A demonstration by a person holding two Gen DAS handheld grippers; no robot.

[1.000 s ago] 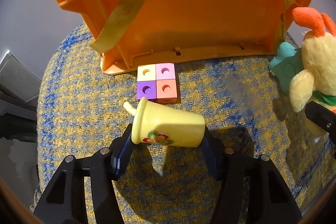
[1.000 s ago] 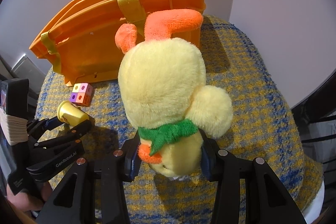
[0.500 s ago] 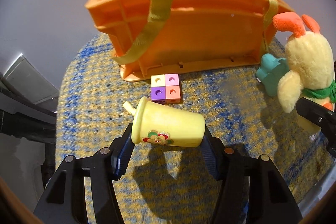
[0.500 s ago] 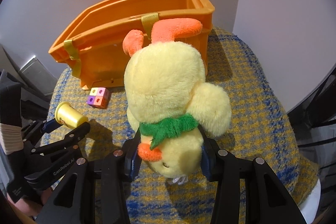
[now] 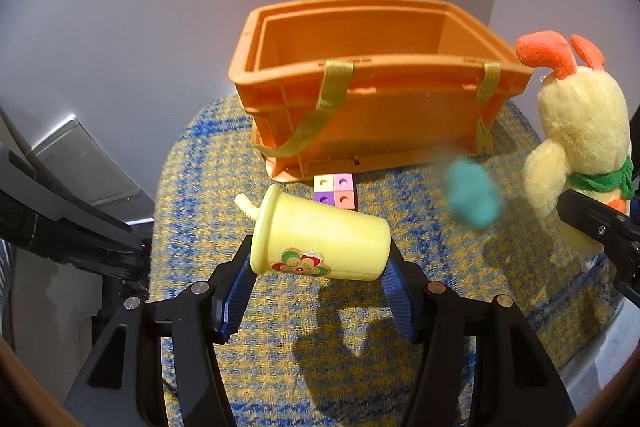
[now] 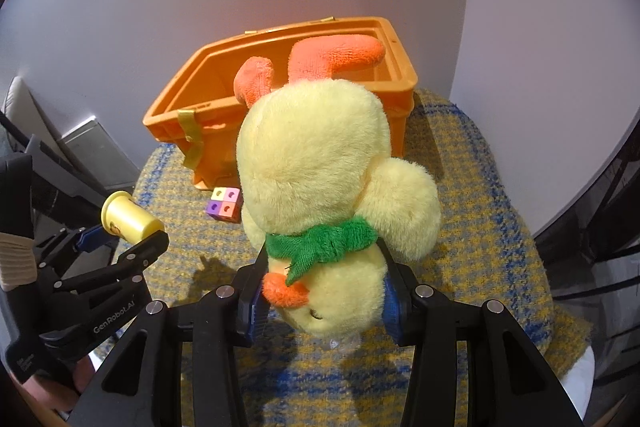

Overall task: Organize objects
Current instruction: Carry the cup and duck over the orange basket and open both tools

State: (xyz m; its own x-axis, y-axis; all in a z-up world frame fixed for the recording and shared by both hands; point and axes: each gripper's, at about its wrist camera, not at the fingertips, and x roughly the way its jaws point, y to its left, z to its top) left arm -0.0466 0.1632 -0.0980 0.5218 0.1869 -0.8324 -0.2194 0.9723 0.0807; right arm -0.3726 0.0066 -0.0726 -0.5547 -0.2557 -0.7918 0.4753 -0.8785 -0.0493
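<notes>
While the left tongs (image 5: 320, 279) clench a pale yellow plastic sippy cup (image 5: 320, 247) lying sideways between their blue pads, lid and short straw pointing left, the cup hangs clear above the blue-and-yellow woven worktop (image 5: 400, 367). Beyond it, four pastel building cubes joined in a square (image 5: 335, 189) sit on the cloth, just in front of the near wall of the orange plastic crate with olive fabric straps (image 5: 360, 99). What shows of the crate's inside is bare orange plastic. To the right, a blurred teal object (image 5: 472, 199) shows near the crate's right corner; its shape cannot be made out. The right tongs (image 6: 324, 303) grasp a fluffy yellow plush duck with a green scarf (image 6: 320, 163) by its head, upside down, orange feet (image 6: 336, 59) pointing toward the far crate.
</notes>
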